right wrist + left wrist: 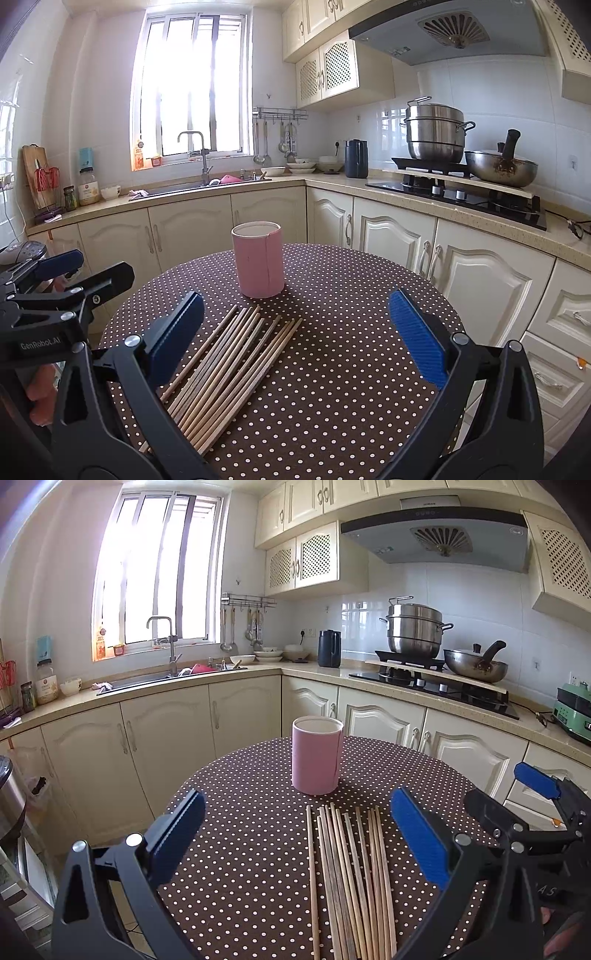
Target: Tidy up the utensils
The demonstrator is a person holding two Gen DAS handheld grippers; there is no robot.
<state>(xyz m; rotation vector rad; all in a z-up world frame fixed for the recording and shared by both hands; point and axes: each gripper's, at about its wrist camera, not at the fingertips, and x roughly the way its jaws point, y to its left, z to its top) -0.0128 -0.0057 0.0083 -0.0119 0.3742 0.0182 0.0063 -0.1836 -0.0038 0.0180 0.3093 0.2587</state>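
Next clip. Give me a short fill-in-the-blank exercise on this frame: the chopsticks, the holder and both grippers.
1. The chopsticks lie loose on the polka-dot ____.
2. The pink holder stands upright and holds ____ chopsticks.
3. The left gripper and the right gripper both have their jaws ____.
4. Seen from both wrist cameras, the holder stands ____ the chopsticks' far tips.

Missing words: tablecloth; no; open; beyond

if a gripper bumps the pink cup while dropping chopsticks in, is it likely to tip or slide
The pink cup stands tall, narrow and apparently empty, so it probably tips easily if knocked near the rim. It looks thin-walled, with a seam, so likely light. The tablecloth under it may resist sliding.
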